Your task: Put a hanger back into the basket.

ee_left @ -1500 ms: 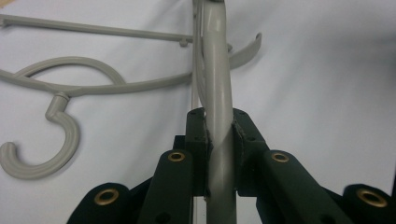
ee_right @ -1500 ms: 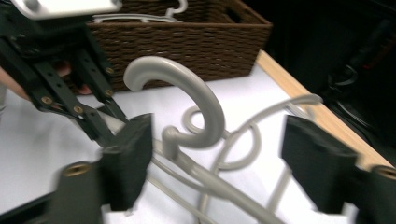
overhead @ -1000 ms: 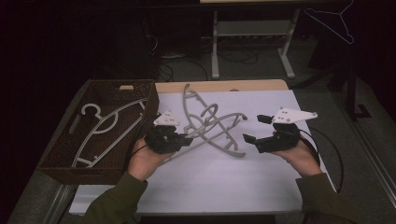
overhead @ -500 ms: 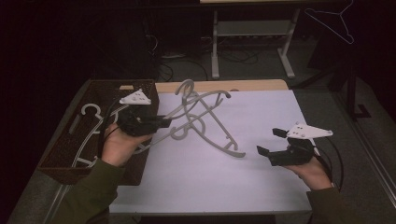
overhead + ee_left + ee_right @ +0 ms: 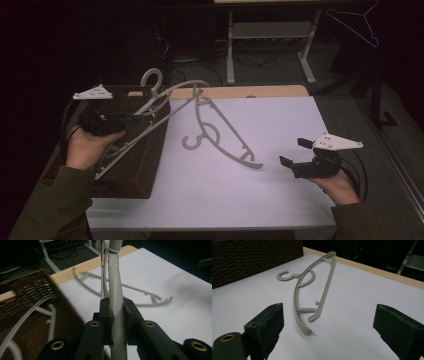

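Observation:
My left gripper (image 5: pixel 131 120) is shut on the bar of a grey plastic hanger (image 5: pixel 185 85) and holds it tilted in the air above the dark wicker basket (image 5: pixel 145 170). In the left gripper view the pads (image 5: pixel 106 312) clamp that bar (image 5: pixel 116 290) from both sides. A second grey hanger (image 5: pixel 235 150) lies flat on the white tabletop (image 5: pixel 290 120). My right gripper (image 5: pixel 295 152) hovers open to its right, near the table's front edge. In the right gripper view that hanger (image 5: pixel 297 300) lies ahead of the wide jaws (image 5: pixel 329 315), untouched.
A pale hanger (image 5: pixel 50 315) lies inside the basket (image 5: pixel 27 290) at the table's left. The basket's wall (image 5: pixel 249 257) stands at the far left in the right gripper view. A metal stand (image 5: pixel 270 45) and cables sit on the dark floor behind the table.
My left gripper has carried its hanger left and upward, from the table's middle to above the basket. The right gripper drew back a little toward the front right, leaving the other hanger flat.

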A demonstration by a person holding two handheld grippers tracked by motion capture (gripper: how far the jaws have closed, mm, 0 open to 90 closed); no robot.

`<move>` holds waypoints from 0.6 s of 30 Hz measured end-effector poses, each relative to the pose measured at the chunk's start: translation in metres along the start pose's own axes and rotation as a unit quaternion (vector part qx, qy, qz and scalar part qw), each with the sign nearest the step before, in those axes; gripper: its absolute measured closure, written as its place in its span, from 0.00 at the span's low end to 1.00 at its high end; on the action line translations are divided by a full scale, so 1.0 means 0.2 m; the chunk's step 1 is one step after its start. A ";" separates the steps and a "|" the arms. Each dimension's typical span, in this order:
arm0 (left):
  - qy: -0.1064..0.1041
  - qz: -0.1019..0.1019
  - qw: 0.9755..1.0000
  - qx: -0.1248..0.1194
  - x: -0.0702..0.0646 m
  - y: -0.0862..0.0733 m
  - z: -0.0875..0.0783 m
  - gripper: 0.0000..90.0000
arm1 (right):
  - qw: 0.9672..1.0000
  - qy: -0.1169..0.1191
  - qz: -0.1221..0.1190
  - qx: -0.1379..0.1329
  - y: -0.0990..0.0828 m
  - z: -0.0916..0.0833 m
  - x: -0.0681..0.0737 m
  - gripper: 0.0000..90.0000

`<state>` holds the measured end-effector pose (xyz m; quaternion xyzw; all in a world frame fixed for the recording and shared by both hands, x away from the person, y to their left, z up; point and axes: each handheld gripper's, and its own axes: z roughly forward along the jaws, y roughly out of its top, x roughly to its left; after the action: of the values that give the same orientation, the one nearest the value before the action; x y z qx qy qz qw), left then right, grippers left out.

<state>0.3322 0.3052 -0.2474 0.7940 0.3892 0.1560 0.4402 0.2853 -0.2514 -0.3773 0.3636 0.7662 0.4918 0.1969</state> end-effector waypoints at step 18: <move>0.065 -0.057 0.996 -0.008 0.33 -0.17 -0.28 0.88 | 1.000 -0.008 0.002 -0.001 0.00 0.00 -0.02 0.10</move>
<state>0.3246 0.3983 -0.2501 0.7548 0.4608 0.1853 0.4285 0.2874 -0.2538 -0.3783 0.3688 0.7637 0.4898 0.2020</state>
